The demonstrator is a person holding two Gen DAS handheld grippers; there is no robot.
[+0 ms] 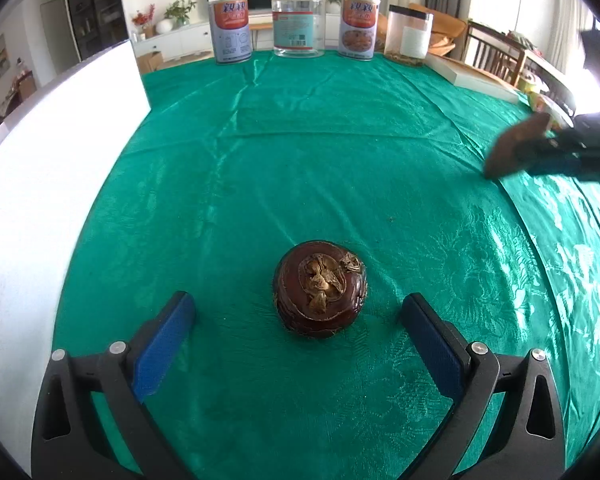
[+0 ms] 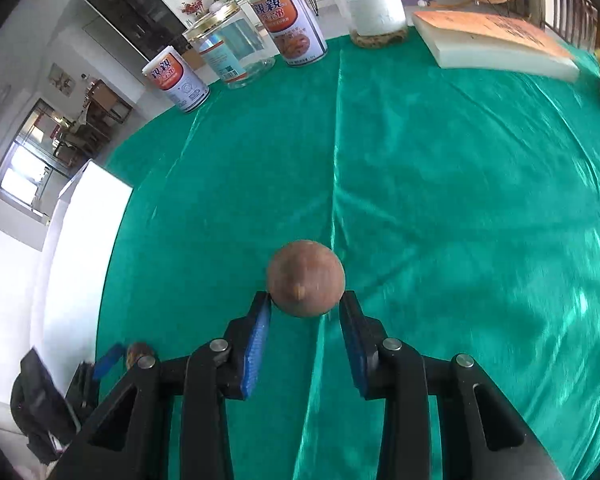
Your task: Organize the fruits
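1. A green tablecloth [image 1: 340, 140] is seen covering the table in both views.
2. The left gripper [image 1: 298, 312] is held wide apart, its blue pads [image 1: 162, 344] standing clear on either side of a dark brown water chestnut [image 1: 320, 288]; nothing is gripped by it.
3. That water chestnut is resting on the cloth, stem scar upward, between the spread fingers but touched by neither.
4. The right gripper [image 2: 305, 304] is clamped on a second, round brown fruit [image 2: 306, 278], which is pinched at the fingertips between the two blue pads [image 2: 256, 340].
5. The round brown fruit is carried at the very tips of the fingers, over the middle of the cloth; whether it is touching the cloth cannot be told.
6. In the left wrist view the right gripper is seen blurred at the right edge, with the brown fruit at its tip.
7. Along the far edge of the table two printed cans [image 1: 229, 28], a clear glass jar [image 1: 299, 22] with a gold lid and a plastic jar [image 1: 409, 30] with a black lid are lined up.
8. A thick book [image 2: 492, 40] is lying near the far right corner.
9. A white board [image 1: 60, 160] is standing at the left side of the table.
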